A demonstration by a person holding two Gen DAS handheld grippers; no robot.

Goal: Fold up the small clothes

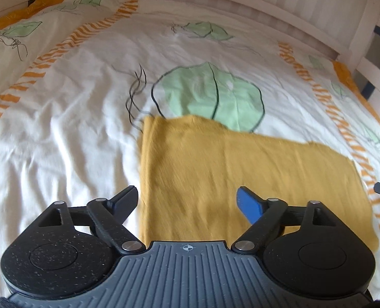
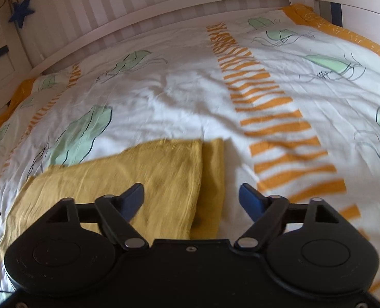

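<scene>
Nearest the lens in the left wrist view: left gripper (image 1: pixel 190 200), jaws spread wide, nothing pinched between them, blue pad on the right-hand finger plain, the other finger dark and in shadow. Under and just beyond the jaws: mustard-yellow garment (image 1: pixel 241 169), folded flat on the bed, its left edge running between the two fingers, its near edge hidden behind the gripper body. At the right edge of that view, a small black tip of the other tool, cut off by the frame.

Same arrangement in the right wrist view: right gripper (image 2: pixel 191 197), jaws likewise spread, empty, poised over the garment's right side. Mustard-yellow garment (image 2: pixel 138 174) here showing a folded top layer with a narrower strip of the same cloth peeking out along its right edge; near part again hidden behind the black housing. Blurred throughout, so weave, seams and kind of garment hard to make out.

Further out: duvet cover (image 1: pixel 61 128) on the bed, white and rumpled, printed with pale green leaf shapes outlined in black, thin scribbled lines, and bands of orange dashes; orange border along the far edges. Beyond the bedding: white slatted bed frame (image 2: pixel 164 7) curving across the top of both views. Far left in the right wrist view: blue star ornament (image 2: pixel 21 11) hanging on a string beside white furniture with dark handles, only partly in frame.
</scene>
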